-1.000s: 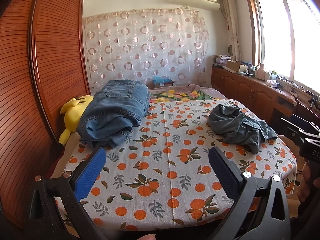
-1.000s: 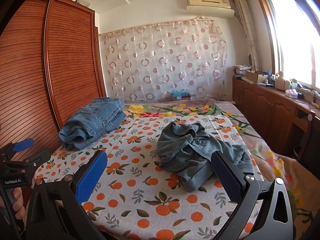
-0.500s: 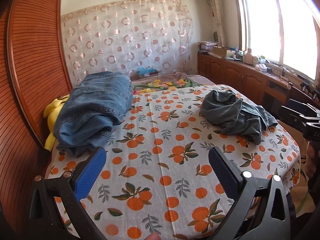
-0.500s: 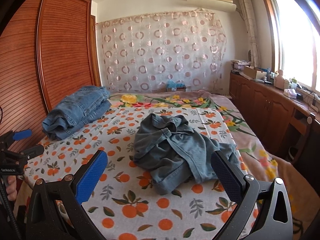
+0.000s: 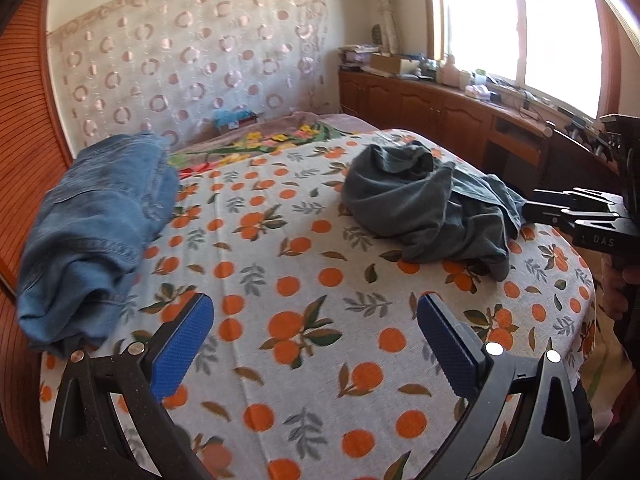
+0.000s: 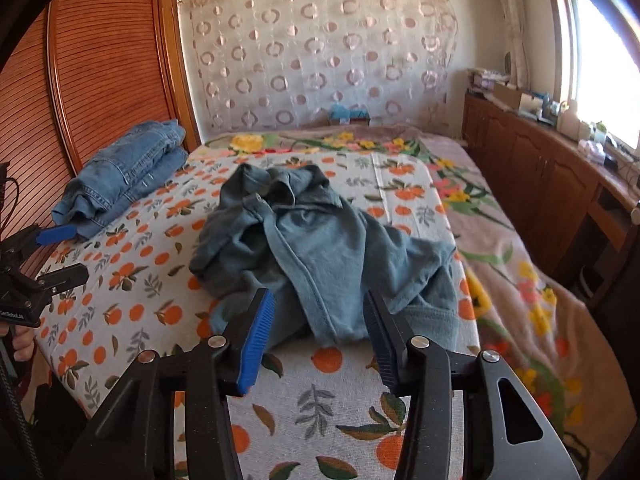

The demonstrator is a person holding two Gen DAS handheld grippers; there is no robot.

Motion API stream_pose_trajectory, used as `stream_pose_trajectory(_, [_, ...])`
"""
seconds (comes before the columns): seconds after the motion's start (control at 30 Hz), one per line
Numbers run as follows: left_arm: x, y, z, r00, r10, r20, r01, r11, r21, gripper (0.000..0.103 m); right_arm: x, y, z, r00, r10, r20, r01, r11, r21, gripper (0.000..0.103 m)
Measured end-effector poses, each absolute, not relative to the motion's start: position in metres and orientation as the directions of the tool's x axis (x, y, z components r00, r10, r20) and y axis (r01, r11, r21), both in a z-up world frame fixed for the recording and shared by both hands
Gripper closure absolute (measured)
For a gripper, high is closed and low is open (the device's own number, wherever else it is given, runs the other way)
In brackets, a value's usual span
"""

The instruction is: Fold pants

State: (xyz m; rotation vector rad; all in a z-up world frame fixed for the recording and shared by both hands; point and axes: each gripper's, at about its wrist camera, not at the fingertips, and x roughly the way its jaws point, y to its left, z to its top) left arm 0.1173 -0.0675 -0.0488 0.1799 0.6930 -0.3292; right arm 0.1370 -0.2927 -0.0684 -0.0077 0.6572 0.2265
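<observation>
A crumpled pair of grey-blue pants [image 6: 320, 252] lies in a heap on the orange-print sheet [image 6: 320, 408]; it also shows in the left wrist view [image 5: 424, 204], at the right side of the bed. My right gripper [image 6: 318, 316] is open, its jaws partly closed in, just short of the heap's near hem, holding nothing. It shows from the side in the left wrist view [image 5: 532, 208]. My left gripper [image 5: 314, 332] is wide open and empty above bare sheet [image 5: 304, 280], left of the heap.
A folded stack of blue jeans [image 5: 100, 220] lies at the bed's left side by the wooden wardrobe [image 6: 100, 60]. A floral blanket [image 6: 500, 240] covers the bed's right part. Wooden cabinets [image 5: 440, 112] run under the window.
Both grippers have moved forward over the bed. My right gripper has come up to the crumpled pants and its jaws have narrowed. The left stays wide open.
</observation>
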Motion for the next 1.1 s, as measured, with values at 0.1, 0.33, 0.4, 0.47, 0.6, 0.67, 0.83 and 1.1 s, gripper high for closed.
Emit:
stream_pose_trajectory(0.1, [0.129, -0.082, -0.051, 0.697, -0.26, -0.668, 0.389, 0.92, 0.049, 0.002, 0.139, -0.295, -0.069, 0.742, 0.226, -0.632, -0.23, 0.97, 0.076, 0.06])
stream_pose_trajectory(0.33, [0.155, -0.119, -0.053, 0.645, -0.314, -0.697, 0.471, 0.881, 0.04, 0.01, 0.135, -0.307, -0.067, 0.704, 0.238, -0.669, -0.234, 0.967, 0.098, 0.075])
stream_pose_trajectory(0.4, [0.162, -0.13, -0.053, 0.629, -0.336, -0.701, 0.497, 0.867, 0.031, 0.014, 0.137, -0.307, -0.064, 0.692, 0.249, -0.678, -0.24, 0.965, 0.109, 0.081])
stream_pose_trajectory(0.47, [0.169, -0.138, -0.053, 0.612, -0.357, -0.706, 0.518, 0.855, 0.016, 0.022, 0.133, -0.311, -0.06, 0.696, 0.249, -0.673, -0.241, 0.965, 0.107, 0.096])
stream_pose_trajectory(0.6, [0.182, -0.157, -0.054, 0.58, -0.391, -0.714, 0.555, 0.832, -0.005, 0.04, 0.12, -0.321, -0.048, 0.732, 0.249, -0.634, -0.228, 0.967, 0.115, 0.1])
stream_pose_trajectory(0.67, [0.187, -0.165, -0.056, 0.557, -0.414, -0.72, 0.573, 0.819, -0.028, 0.046, 0.116, -0.328, -0.044, 0.749, 0.241, -0.617, -0.214, 0.97, 0.118, 0.1])
stream_pose_trajectory(0.83, [0.197, -0.177, -0.064, 0.523, -0.433, -0.734, 0.6, 0.799, -0.044, 0.074, 0.107, -0.342, -0.037, 0.777, 0.22, -0.59, -0.182, 0.975, 0.124, 0.1])
stream_pose_trajectory(1.1, [0.189, -0.153, -0.05, 0.569, -0.447, -0.69, 0.579, 0.814, -0.049, 0.096, 0.088, -0.349, -0.021, 0.811, 0.192, -0.553, -0.156, 0.981, 0.112, 0.1])
